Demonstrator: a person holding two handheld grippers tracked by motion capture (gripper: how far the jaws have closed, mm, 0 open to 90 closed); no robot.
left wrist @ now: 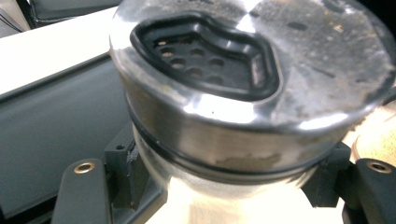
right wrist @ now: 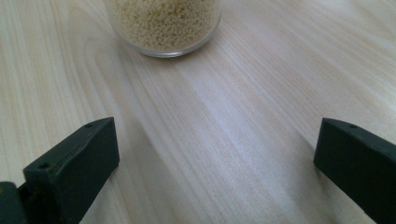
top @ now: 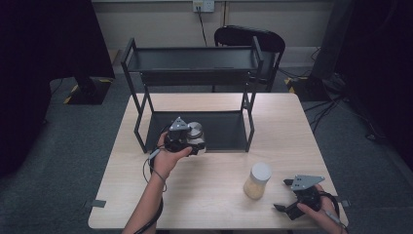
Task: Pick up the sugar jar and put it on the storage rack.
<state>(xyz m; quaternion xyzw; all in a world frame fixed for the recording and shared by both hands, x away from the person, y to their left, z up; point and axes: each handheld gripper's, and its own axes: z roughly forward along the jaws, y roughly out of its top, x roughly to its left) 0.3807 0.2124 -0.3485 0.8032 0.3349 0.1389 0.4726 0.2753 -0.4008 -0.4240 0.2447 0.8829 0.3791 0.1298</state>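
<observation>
1. The left gripper (top: 192, 141) is clamped on a metal-lidded jar (top: 196, 132), just in front of the lower tier of the black shelf rack (top: 195, 61).
2. In the left gripper view the jaws pinch the glass body just below the steel lid (left wrist: 261, 70), whose black shaker insert shows on top.
3. The jar stands near upright, long axis vertical, lid up and tipped slightly toward the camera.
4. To place it well, I'd keep it level, clear the rack's front rail, and set it down before easing the grip.
5. The right gripper (top: 287, 204) rests on the surface (top: 219, 195), jaws wide apart and empty, aimed at the grain jar (right wrist: 163, 23) close by.
</observation>
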